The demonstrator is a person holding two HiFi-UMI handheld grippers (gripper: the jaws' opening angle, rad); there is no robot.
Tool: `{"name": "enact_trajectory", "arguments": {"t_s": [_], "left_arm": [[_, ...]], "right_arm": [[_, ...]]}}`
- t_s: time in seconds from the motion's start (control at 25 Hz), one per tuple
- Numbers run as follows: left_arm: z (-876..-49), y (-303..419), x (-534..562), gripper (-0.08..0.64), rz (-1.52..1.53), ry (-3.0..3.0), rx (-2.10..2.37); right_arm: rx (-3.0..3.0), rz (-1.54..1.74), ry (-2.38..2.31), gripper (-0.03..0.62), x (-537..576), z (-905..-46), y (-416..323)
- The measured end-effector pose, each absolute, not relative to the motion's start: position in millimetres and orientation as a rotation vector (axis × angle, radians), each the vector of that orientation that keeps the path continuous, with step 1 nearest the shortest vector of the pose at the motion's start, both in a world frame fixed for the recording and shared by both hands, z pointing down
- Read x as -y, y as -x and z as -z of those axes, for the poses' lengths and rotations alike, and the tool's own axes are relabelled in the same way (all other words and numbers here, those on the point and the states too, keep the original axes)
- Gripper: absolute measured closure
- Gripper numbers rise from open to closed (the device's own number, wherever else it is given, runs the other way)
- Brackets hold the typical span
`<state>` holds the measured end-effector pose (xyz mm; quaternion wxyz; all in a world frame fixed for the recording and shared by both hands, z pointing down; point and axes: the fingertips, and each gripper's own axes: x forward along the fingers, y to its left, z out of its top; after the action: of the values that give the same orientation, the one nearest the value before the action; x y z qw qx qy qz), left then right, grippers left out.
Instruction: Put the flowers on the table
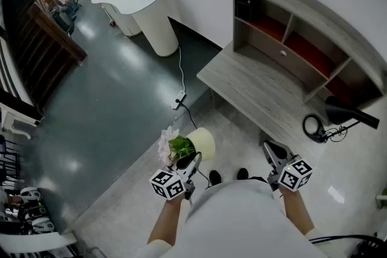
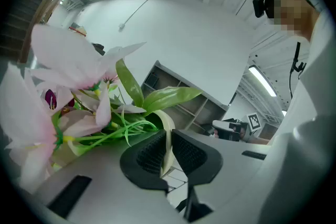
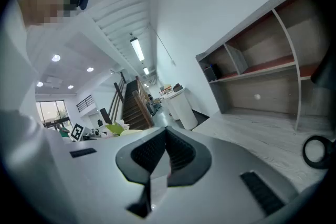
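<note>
We see pale pink flowers (image 1: 166, 145) with green leaves, set in a cream-yellow pot (image 1: 204, 143). The table (image 1: 254, 90) is grey wood-grain with red shelf insides. The left gripper (image 1: 193, 159) and right gripper (image 1: 270, 148) bear black-and-white square markers.

We can read no words, numbers or brands anywhere. The only printed marks are black-and-white square patterns on the cube (image 1: 167, 183) behind the left gripper (image 1: 193, 159) and on its twin behind the right gripper (image 1: 269, 147); neither carries letters.
</note>
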<state>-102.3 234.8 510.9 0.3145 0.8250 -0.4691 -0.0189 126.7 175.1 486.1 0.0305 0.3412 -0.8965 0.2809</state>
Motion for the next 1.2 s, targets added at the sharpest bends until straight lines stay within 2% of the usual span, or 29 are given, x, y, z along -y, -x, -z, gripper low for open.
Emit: {"name": "enact_trajectory", "arguments": {"t_s": [0.8, 1.2], "left_arm": [[-513.8, 112.3, -234.3, 0.512, 0.038, -2.214, 1.175], [-520.8, 142.4, -240.8, 0.512, 0.010, -2.243, 1.128]], "right_arm": [[2.749, -0.870, -1.115, 0.575, -185.3, -485.5, -116.0], [2.715, -0.884, -1.218, 0.574, -204.2, -491.3, -101.1]]}}
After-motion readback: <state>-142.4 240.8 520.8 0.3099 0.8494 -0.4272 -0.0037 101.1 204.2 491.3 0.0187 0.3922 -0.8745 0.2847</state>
